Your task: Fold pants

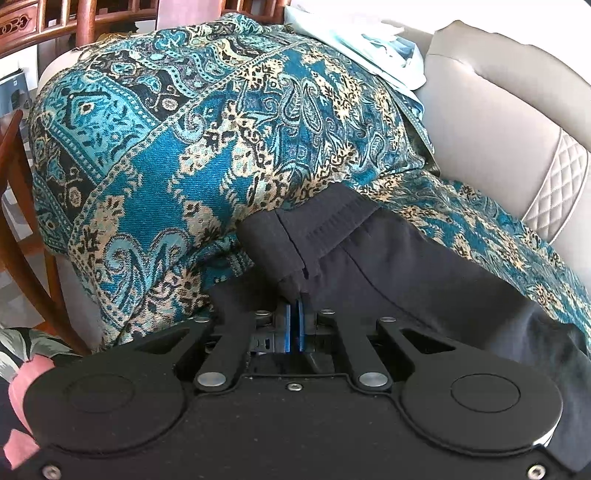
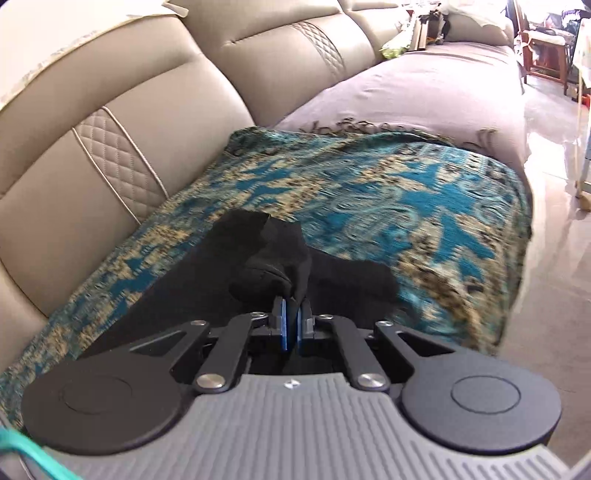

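Both grippers are clenched on the black pants (image 1: pixel 388 258), which lie on a teal patterned throw (image 1: pixel 166 166) spread over a beige sofa (image 2: pixel 110 122).

Left gripper (image 1: pixel 294 314): blue pads pressed together at lower centre of its frame, with the ribbed waistband end pinched between them. The band rises just above the fingertips, towards centre frame.

Right gripper (image 2: pixel 291 317): pads closed on a bunched dark end of the garment at centre frame. It is probably the leg end, though the bunching prevents confirmation.

Judgement on the step in hand: the fabric at each grip is crumpled and the right view is motion-blurred, suggesting an end is being carried for a fold. To do it well, keep both grips firm, hold the cloth taut between them, align the carried edge squarely over its mate, and lower it flat before letting go. Slack risks a skewed, wrinkled fold.

Differences between views: the left view alone shows the waistband ribbing, wooden chairs (image 1: pixel 88 22) at upper left and pale folded cloth (image 1: pixel 369 40) at upper right. The right view alone shows the sofa's length, a grey cover (image 2: pixel 424 85) beyond the throw, and floor (image 2: pixel 554 184) at the right edge.
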The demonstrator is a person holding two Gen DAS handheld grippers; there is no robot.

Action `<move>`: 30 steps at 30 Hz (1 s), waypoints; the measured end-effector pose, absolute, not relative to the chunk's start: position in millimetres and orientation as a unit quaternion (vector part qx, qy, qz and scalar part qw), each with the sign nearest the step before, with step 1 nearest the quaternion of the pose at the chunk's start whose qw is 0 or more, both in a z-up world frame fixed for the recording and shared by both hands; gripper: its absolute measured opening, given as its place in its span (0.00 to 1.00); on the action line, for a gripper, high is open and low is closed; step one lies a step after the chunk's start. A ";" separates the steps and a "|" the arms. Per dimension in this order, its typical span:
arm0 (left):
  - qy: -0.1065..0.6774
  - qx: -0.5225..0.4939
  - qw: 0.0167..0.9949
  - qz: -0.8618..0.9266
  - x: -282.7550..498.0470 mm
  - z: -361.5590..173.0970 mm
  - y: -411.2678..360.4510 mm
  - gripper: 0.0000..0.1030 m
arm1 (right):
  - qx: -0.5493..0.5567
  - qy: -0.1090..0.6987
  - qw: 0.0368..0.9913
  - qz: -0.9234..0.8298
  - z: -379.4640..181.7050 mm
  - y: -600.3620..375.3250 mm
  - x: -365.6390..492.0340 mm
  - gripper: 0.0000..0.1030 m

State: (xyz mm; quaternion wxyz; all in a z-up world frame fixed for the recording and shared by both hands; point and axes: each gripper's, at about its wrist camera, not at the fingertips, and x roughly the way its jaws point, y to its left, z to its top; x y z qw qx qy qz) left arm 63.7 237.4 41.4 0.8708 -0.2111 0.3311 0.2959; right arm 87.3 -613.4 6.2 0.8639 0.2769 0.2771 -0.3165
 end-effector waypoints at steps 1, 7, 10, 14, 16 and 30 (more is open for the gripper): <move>0.333 -0.207 0.871 0.295 63.0 41.2 236.8 0.05 | 0.278 0.280 0.862 -0.317 4.7 -613.7 83.8 0.09; 0.345 -0.187 0.871 0.295 58.3 36.2 231.1 0.06 | 0.289 0.291 0.850 -0.331 -4.1 -620.4 73.5 0.09; 0.348 -0.183 0.871 0.295 57.1 33.8 230.4 0.06 | 0.296 0.292 0.846 -0.333 -7.5 -625.1 70.6 0.09; 0.349 -0.174 0.872 0.295 56.8 32.7 227.6 0.06 | 0.306 0.290 0.841 -0.340 -9.9 -629.6 67.8 0.10; 0.349 -0.173 0.872 0.296 58.0 32.2 227.1 0.06 | 0.303 0.286 0.840 -0.349 -9.7 -631.5 66.4 0.10; 0.348 -0.155 0.878 0.290 59.2 24.1 226.2 0.10 | 0.335 0.218 0.823 -0.403 -0.7 -658.1 39.3 0.30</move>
